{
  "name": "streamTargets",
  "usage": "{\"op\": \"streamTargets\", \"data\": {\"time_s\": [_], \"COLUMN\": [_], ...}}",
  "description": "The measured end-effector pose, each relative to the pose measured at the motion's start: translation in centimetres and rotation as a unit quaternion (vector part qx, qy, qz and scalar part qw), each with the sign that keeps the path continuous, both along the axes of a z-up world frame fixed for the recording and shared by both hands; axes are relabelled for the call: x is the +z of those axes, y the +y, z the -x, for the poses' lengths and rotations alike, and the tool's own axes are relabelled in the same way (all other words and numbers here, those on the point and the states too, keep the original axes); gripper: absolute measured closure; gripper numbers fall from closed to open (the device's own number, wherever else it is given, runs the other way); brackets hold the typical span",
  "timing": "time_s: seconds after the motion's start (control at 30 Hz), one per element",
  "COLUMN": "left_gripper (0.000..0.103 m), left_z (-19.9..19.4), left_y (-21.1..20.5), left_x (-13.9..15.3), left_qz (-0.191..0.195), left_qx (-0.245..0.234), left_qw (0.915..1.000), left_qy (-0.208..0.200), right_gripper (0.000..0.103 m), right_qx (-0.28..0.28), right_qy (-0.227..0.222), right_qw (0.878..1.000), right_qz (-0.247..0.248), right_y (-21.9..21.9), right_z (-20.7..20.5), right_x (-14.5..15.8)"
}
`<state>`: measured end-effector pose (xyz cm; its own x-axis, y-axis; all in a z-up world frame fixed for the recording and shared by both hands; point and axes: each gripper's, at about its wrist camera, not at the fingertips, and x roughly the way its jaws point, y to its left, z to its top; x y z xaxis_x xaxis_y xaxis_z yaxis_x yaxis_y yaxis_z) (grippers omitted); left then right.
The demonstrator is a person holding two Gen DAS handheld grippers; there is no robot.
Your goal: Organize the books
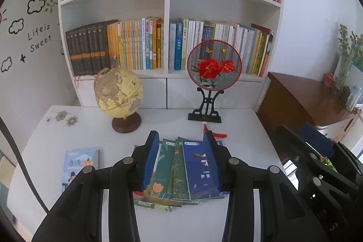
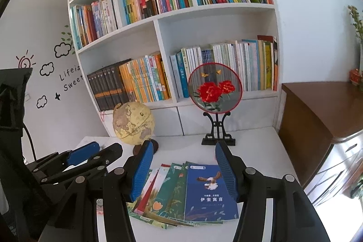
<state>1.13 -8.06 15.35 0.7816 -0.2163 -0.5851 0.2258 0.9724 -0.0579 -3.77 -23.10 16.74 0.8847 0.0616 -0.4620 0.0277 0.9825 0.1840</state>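
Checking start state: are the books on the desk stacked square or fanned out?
Fanned out. The books lie flat and overlapping on the white desk, edges staggered, with the blue book on top at the right.

Blue book [image 2: 211, 192], yellow globe [image 1: 118, 92], red-flowered fan [image 1: 214, 65].
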Motion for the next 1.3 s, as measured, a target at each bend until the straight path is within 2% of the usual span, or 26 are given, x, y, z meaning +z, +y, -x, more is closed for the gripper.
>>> {"op": "streamTargets", "data": {"time_s": [0.5,0.67,0.83,0.97,1.07,1.13,1.2,1.3], "left_gripper": [0.065,0.065,0.065,0.065,0.065,0.065,0.065,0.065], "left_z": [-0.7,-2.0,-5.0,-7.0,-7.6,-8.1,-8.9,-9.8], "left_y": [-1.1,-1.4,-0.4,0.2,-0.4,-1.4,-2.6,-3.6], "left_x": [-1.7,-4.2,-11.2,-16.6,-18.6,-20.3,-22.4,-24.7], "left_qz": [-0.008,-0.023,-0.069,-0.066,-0.057,-0.06,-0.068,-0.058], "left_qx": [-0.012,-0.014,0.014,0.021,0.009,-0.013,-0.034,-0.048], "left_qw": [0.9997,0.9991,0.9944,0.9877,0.987,0.9864,0.9826,0.9787], "left_qy": [0.02,0.031,0.079,0.14,0.15,0.152,0.169,0.191], "right_gripper": [0.047,0.046,0.044,0.044,0.044,0.044,0.044,0.044], "right_qx": [-0.012,-0.008,-0.011,0.004,0.007,0.002,0.001,0.002], "right_qy": [0.026,0.035,0.074,0.145,0.172,0.194,0.211,0.235], "right_qw": [1.0,0.999,0.997,0.988,0.98,0.974,0.971,0.967], "right_qz": [-0.012,-0.018,-0.033,-0.055,-0.103,-0.116,-0.113,-0.097], "right_y": [-0.8,-1.3,-3.2,-4.9,-6.5,-7.4,-7.8,-8.1], "right_z": [-0.4,-1.4,-3.9,-7.0,-8.5,-9.5,-10.6,-12.1], "right_x": [-1.9,-3.4,-9.0,-16.3,-20.5,-22.7,-24.4,-26.8]}}
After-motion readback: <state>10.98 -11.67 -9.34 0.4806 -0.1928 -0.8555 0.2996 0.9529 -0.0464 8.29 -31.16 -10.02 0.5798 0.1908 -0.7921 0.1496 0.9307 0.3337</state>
